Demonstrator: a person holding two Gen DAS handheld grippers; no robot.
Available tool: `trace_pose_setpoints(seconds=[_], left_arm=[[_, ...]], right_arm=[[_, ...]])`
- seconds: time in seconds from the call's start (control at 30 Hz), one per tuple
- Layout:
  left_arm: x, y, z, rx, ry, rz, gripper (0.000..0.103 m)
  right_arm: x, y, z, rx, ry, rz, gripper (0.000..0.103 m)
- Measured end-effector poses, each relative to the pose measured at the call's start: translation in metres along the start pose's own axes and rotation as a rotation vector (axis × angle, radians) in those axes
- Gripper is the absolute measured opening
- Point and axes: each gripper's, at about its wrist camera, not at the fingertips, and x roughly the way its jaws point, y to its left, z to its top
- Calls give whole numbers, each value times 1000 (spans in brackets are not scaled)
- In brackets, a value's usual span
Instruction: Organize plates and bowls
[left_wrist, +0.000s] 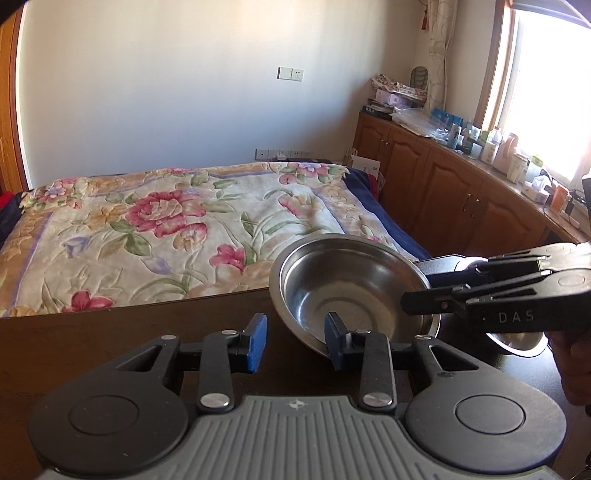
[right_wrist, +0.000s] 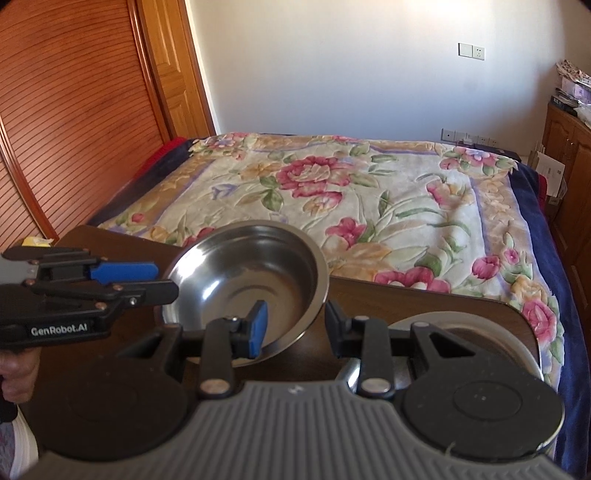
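A steel bowl (left_wrist: 347, 288) is tilted above the dark wooden table (left_wrist: 147, 332); it also shows in the right wrist view (right_wrist: 251, 284). My left gripper (left_wrist: 297, 341) is open, its jaws wide apart astride the bowl's near rim. My right gripper (right_wrist: 293, 328) is also open, its jaws astride the bowl's rim on the other side. Each gripper shows in the other's view, the right one (left_wrist: 417, 299) at the bowl's right edge, the left one (right_wrist: 155, 280) at its left edge. A second steel bowl (right_wrist: 480, 339) sits on the table under my right gripper.
A bed with a floral blanket (left_wrist: 166, 221) lies just beyond the table. Wooden cabinets (left_wrist: 443, 184) with clutter on top run along the right under a window. A slatted wooden door (right_wrist: 74, 110) stands at the left.
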Motion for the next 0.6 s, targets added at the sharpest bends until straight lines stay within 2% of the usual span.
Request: trace_pose_setpoints(seconds=[0.17,0.3,0.6], left_arm=[[3,1,-1,-3,16,-13,30],[1,3,-3,-13,27,-26,29],[-10,4,-9,-21,39,-22,24]], right_arm=[[3,2,-2,-4,19,5,35],[4,3,-2,-9,30,13,30],[2,5,-5,16,44,40,24]])
